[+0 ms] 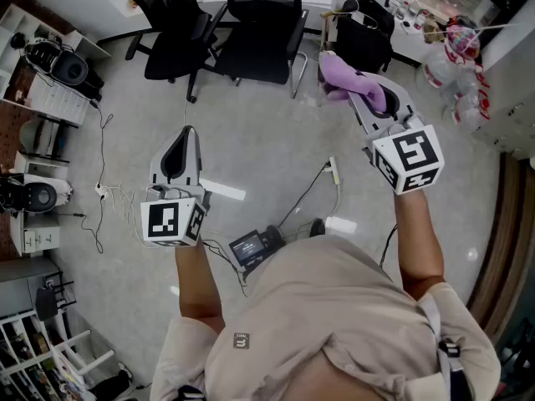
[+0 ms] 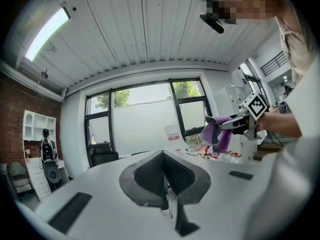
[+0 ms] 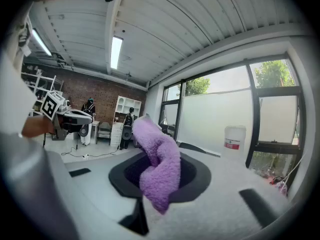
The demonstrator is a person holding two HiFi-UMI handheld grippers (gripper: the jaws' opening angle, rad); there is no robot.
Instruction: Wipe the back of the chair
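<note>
1. The black mesh office chair (image 1: 261, 36) stands ahead on the floor, its back cut off by the head view's top edge.
2. The purple cloth (image 3: 159, 166) is fluffy, soft and bunched.
3. My right claw (image 1: 355, 90) is clamped on the cloth, well apart from the chair. My left claw (image 1: 187, 134) is closed, holding nothing.

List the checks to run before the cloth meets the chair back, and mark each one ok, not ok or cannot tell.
1. Cloth gripped by right gripper: ok.
2. Left gripper empty, fingers together: ok.
3. Chair in view: ok, with a second chair beside it.
4. Which one to wipe: cannot tell.
5. Cloth touching a chair back: not ok, it is held in the air, apart from both.
6. Path free: not ok, a cable lies on the floor between person and chairs.
</note>
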